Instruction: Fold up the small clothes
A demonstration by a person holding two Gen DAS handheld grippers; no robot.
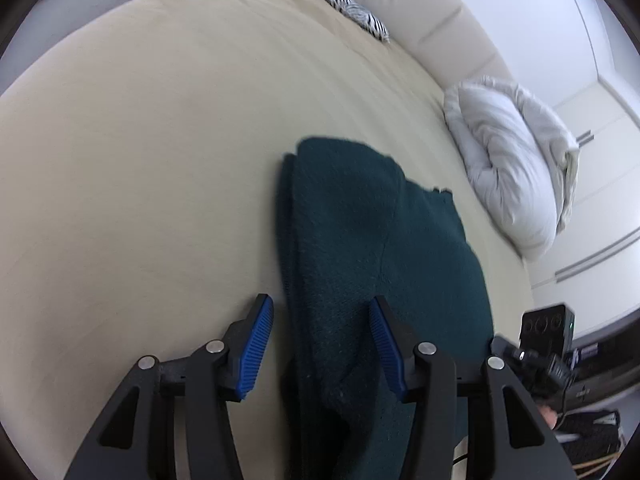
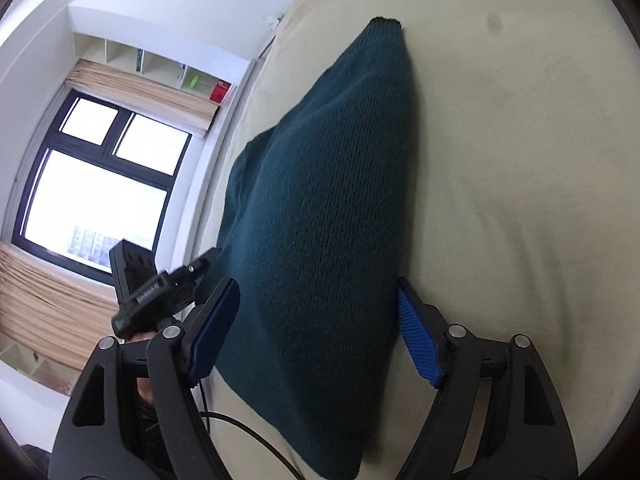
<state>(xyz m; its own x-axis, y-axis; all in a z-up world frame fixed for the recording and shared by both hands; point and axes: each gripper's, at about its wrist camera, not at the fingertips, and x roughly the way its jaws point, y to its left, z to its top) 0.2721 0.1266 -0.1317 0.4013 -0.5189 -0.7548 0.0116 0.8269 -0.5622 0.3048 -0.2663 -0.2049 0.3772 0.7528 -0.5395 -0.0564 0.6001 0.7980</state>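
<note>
A dark green knitted garment [image 2: 320,216] lies folded lengthwise on the beige bed [image 1: 140,160], running from near to far. The left tongs [image 1: 320,350] and the right tongs [image 2: 316,330] both stand wide above its near end, holding nothing. A white pillow [image 1: 516,168] rests to the far right.

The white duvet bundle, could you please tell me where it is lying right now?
In the left wrist view, the white duvet bundle lies on the beige bed at the right, beside the headboard and just beyond the dark green knit garment.
</note>
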